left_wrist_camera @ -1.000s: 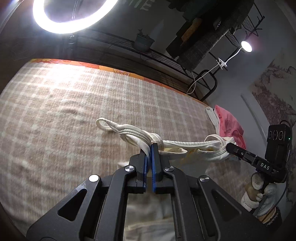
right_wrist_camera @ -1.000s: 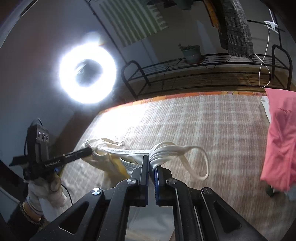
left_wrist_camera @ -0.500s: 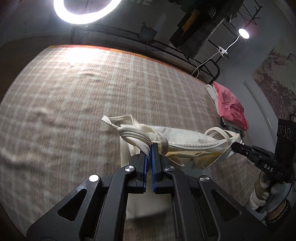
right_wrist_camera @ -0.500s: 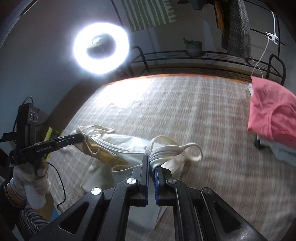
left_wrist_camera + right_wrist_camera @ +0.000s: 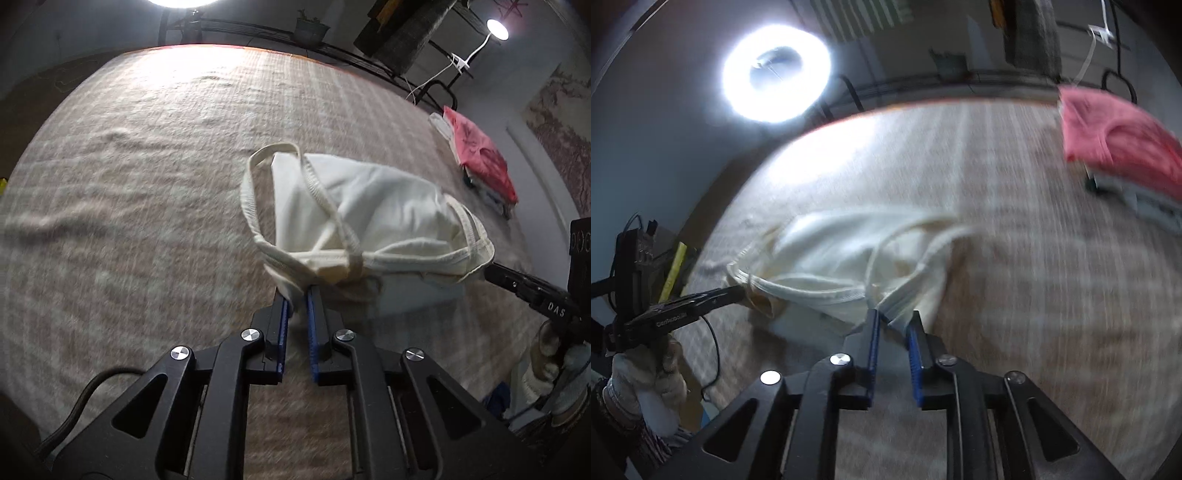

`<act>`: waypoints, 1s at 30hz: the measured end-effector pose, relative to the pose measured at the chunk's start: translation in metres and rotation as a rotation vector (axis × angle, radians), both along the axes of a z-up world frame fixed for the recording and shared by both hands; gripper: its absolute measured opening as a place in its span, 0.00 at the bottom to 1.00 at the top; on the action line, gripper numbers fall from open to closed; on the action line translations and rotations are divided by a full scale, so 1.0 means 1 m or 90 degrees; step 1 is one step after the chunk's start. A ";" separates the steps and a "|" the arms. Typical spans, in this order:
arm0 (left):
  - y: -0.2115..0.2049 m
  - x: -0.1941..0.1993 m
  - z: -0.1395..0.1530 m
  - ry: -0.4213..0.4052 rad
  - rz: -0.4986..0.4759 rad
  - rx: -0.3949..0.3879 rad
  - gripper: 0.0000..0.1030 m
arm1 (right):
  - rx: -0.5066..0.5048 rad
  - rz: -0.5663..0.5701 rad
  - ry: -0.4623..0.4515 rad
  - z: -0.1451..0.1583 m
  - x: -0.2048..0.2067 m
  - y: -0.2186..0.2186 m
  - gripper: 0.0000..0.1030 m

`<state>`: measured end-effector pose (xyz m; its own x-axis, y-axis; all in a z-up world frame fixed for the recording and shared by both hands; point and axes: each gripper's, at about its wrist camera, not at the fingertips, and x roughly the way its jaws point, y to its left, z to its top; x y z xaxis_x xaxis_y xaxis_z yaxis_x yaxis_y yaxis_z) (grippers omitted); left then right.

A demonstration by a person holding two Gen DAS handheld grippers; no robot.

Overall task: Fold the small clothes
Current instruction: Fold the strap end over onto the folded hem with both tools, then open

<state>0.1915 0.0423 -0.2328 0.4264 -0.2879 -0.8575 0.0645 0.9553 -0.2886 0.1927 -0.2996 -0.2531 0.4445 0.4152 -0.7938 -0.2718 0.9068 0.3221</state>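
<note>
Both my jaws are spread, cream cotton undershirt (image 5: 369, 210) hem loose between them on the plaid blanket (image 5: 147, 184). I'd back straight out, not snagging the straps.

Your right gripper (image 5: 891, 325) stands with its jaws parted around the cream garment's (image 5: 842, 254) hem on the checked bedcover (image 5: 1015, 258). Your left gripper (image 5: 737, 291) meets the garment's far edge; a pink garment (image 5: 1119, 144) lies well apart.

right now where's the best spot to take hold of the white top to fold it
Judging by the pose, take the white top by its thick banded hem, at the two near corners where the straps bunch. Come in low from the near edge, one gripper per corner: the left gripper and right gripper already sit there, jaws parted.
</note>
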 end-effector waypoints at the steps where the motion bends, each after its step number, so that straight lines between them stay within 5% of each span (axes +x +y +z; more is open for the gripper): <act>1: 0.003 -0.003 0.002 0.001 -0.001 0.002 0.08 | -0.007 -0.003 0.012 -0.003 -0.002 -0.003 0.18; 4: 0.008 -0.016 0.022 -0.022 -0.013 -0.009 0.08 | -0.030 -0.026 0.033 -0.003 -0.009 -0.016 0.21; 10: -0.009 0.007 0.057 -0.091 -0.032 -0.004 0.08 | -0.002 0.032 -0.046 0.032 -0.010 0.003 0.21; 16: -0.029 0.048 0.049 -0.071 -0.035 -0.035 0.08 | 0.019 0.067 -0.024 0.023 0.027 0.041 0.21; 22: -0.049 0.074 0.024 -0.024 -0.061 -0.002 0.08 | 0.052 0.062 0.031 0.005 0.059 0.054 0.22; 30: -0.036 0.038 0.001 0.021 -0.108 0.070 0.07 | -0.004 0.094 0.079 -0.020 0.033 0.047 0.23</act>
